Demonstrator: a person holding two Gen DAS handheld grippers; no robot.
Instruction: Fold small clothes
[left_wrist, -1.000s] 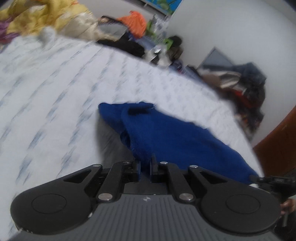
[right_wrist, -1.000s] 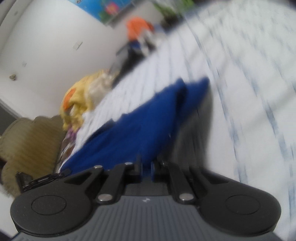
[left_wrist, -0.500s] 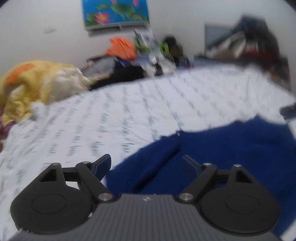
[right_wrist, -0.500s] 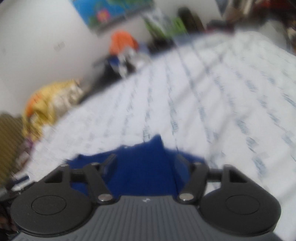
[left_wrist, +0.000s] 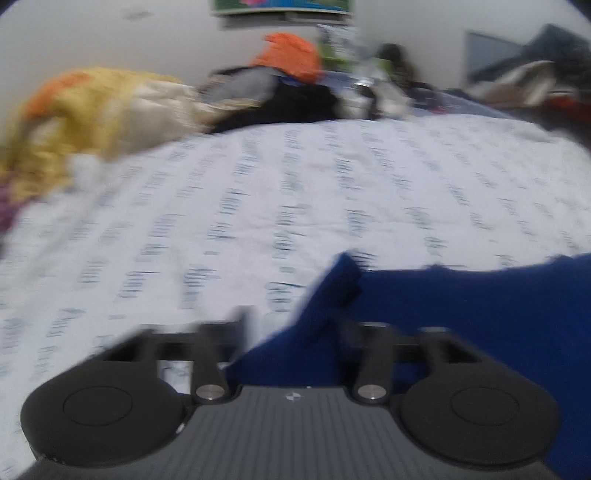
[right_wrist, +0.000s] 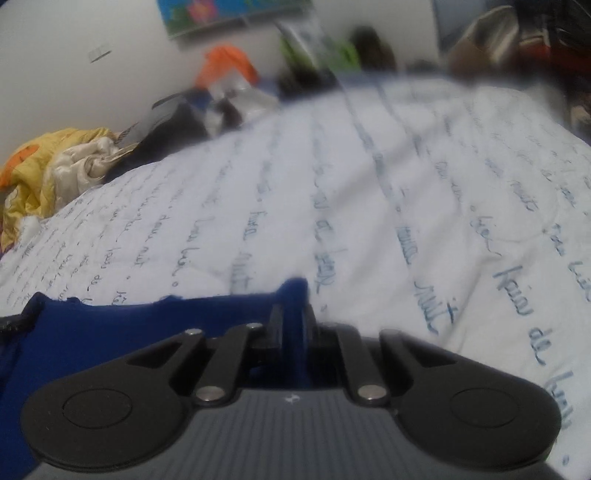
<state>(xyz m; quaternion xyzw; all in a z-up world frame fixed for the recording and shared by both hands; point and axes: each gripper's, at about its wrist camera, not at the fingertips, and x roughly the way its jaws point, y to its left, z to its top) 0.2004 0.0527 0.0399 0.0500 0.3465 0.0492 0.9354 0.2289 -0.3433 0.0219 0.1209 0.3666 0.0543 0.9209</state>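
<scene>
The white bedsheet (right_wrist: 424, 192) is printed all over with rows of blue handwritten script. In the right wrist view a few words can be made out, such as "nuit" and "de"; the rest is too blurred to read.

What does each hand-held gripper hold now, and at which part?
Right hand-held gripper is closing on the blue garment's corner. Left hand-held gripper, closing too, grips nothing yet.
</scene>
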